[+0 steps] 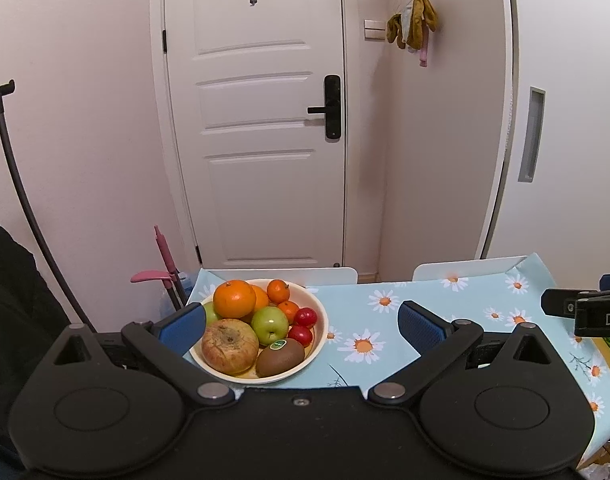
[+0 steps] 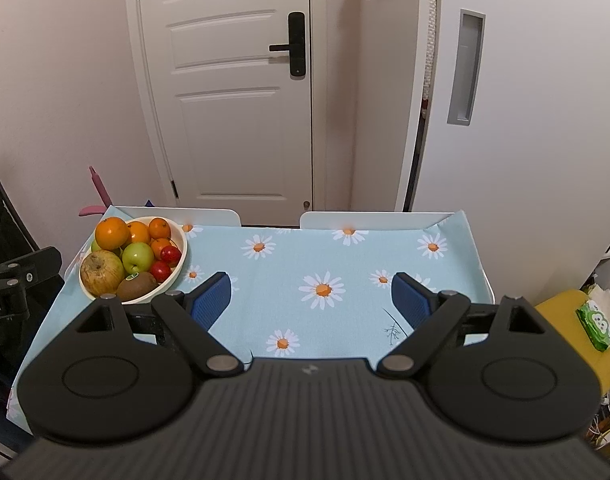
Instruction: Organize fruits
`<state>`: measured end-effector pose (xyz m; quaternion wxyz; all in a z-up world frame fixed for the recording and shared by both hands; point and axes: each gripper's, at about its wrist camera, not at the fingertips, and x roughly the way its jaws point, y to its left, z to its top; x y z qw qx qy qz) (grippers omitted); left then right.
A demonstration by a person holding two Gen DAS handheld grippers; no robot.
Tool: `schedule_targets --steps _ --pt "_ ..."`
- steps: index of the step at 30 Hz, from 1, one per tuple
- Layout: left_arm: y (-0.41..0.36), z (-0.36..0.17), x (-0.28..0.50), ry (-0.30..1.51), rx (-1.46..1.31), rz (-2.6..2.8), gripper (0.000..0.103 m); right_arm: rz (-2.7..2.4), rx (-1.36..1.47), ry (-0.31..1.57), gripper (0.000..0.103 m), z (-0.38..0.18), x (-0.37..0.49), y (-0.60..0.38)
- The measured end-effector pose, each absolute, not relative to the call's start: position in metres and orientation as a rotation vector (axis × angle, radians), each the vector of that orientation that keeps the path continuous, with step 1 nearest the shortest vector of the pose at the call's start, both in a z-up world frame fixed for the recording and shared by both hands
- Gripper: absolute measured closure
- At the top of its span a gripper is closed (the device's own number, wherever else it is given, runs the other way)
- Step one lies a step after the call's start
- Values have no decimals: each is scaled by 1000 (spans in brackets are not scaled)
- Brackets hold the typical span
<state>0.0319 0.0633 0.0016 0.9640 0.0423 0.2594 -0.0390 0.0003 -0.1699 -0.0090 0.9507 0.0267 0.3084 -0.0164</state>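
A cream bowl (image 1: 322,322) full of fruit stands at the table's far left. It holds a large orange (image 1: 234,299), small tangerines (image 1: 278,291), a green apple (image 1: 269,324), a brownish apple (image 1: 229,345), a kiwi (image 1: 281,356) and two small red fruits (image 1: 305,317). My left gripper (image 1: 303,326) is open and empty, its fingers either side of the bowl's near edge. The bowl (image 2: 181,240) also shows in the right wrist view. My right gripper (image 2: 311,302) is open and empty above the bare middle of the cloth, right of the bowl.
The table wears a light blue daisy cloth (image 2: 325,256). Two white chair backs (image 2: 369,220) stand at its far edge before a white door (image 2: 233,92). A yellow stool with a green tissue pack (image 2: 595,322) is at the right. A pink tool (image 1: 161,272) leans at left.
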Motion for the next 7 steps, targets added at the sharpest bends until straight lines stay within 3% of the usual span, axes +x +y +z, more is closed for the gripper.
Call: schedule_targets --steps 7 --pt "64 0 34 535 81 -94 0 -34 54 627 1 -9 1 -170"
